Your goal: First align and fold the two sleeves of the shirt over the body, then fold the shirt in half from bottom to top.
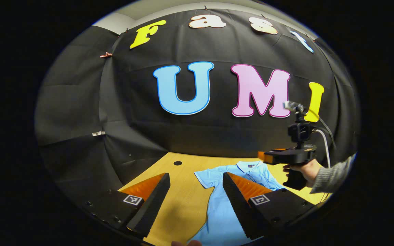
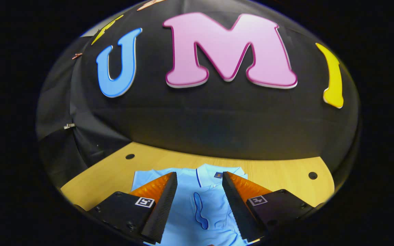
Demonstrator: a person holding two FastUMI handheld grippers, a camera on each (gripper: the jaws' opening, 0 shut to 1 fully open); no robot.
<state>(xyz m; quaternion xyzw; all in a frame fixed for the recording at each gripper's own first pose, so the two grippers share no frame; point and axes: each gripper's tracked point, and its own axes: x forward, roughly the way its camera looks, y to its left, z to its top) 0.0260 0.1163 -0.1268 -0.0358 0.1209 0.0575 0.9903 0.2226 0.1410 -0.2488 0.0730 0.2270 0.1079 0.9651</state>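
With the shirt (image 1: 222, 208) lying flat on the desk (image 1: 183, 201) and both tools, left (image 1: 197, 191) and right (image 2: 198, 193), spread empty above it, you risk bunching fabric if you pinch a sleeve through to the body layer.

The shirt (image 2: 214, 212) is soft, matt light-blue cloth lying on a smooth, pale wood-grain table (image 2: 279, 174).

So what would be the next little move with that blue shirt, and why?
Probably lower the left gripper to the near sleeve. The shirt lies flat on the table with that sleeve spread out, unfolded, and both grippers, the right gripper too, hover above with jaws open, holding nothing.
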